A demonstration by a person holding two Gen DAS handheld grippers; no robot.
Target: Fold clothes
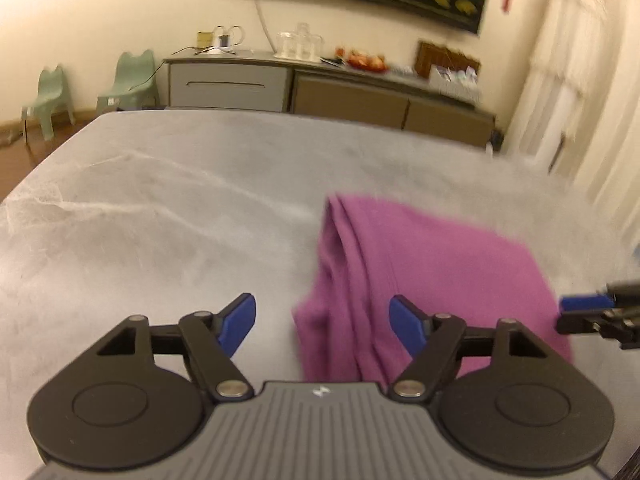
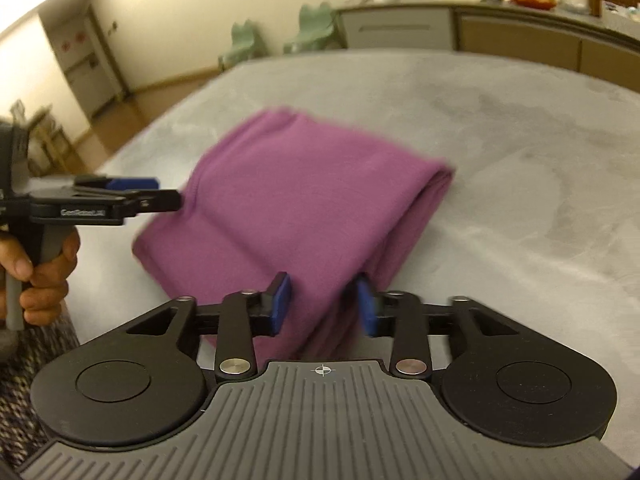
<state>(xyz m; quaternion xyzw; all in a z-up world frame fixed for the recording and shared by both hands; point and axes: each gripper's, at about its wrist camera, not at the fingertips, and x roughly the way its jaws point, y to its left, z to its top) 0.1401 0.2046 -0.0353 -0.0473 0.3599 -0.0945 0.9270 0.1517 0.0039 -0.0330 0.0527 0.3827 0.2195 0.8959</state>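
A purple garment (image 1: 432, 264) lies folded into a thick rectangle on the grey table (image 1: 160, 208). My left gripper (image 1: 322, 322) hovers open over the garment's left edge; its right finger is above the cloth and its left finger above bare table, with nothing gripped. In the right wrist view the same garment (image 2: 304, 184) stretches away from my right gripper (image 2: 323, 306). Its jaws stand apart over the near edge of the fold, and the pads do not press on the cloth. The left gripper (image 2: 148, 196) shows at the garment's left side, held by a hand (image 2: 44, 264).
A long sideboard (image 1: 320, 88) with glassware and fruit stands against the far wall. Two green child chairs (image 1: 132, 76) stand left of it, and pale curtains (image 1: 580, 100) hang at the right. Bare table (image 2: 520, 160) extends beyond and right of the garment. Patterned fabric (image 2: 24, 380) borders the near-left edge.
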